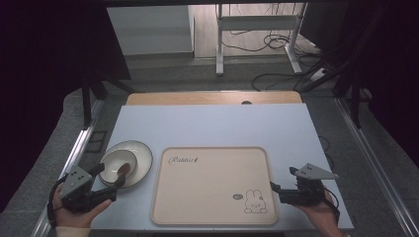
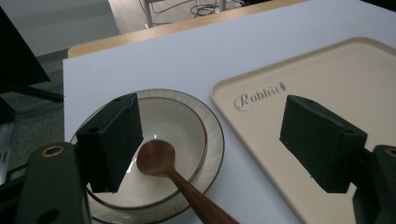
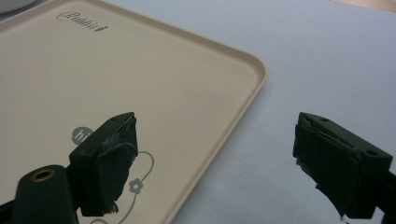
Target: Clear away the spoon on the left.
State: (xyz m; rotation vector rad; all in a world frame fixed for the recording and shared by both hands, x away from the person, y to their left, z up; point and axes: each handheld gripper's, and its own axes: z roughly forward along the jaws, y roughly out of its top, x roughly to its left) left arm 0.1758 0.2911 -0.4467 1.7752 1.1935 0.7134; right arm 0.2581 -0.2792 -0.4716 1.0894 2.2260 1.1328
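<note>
Nearest the person, the left claw (image 1: 109, 177) hangs low over the near left of the worktop (image 1: 207, 123), its jaws spread wide with nothing between them; in the left gripper view one jaw stands over the near rim of the bowl (image 2: 205, 135) and the other over the edge of the tray (image 2: 327, 74), so the wooden spoon (image 2: 161, 161) lies in the gap. The spoon rests with its head down in the bowl and its handle sloping out over the near rim toward the claw; bowl and spoon sit just beside the tray's left edge. The right claw (image 1: 274, 188) is likewise wide open and empty, held at the tray's near right corner beside the printed rabbit (image 1: 255, 201), one jaw over the tray (image 3: 140, 70) and the other over bare worktop.

The step in hand looks like lifting the spoon out of the bowl; to do it well the left claw should come down around the handle where it clears the rim, not at the head, closing squarely across it so the round handle does not roll; a lift straight up would spare the bowl a knock or a tip. Farther off, the worktop lies bare up to its wooden back edge (image 1: 212, 98).
</note>
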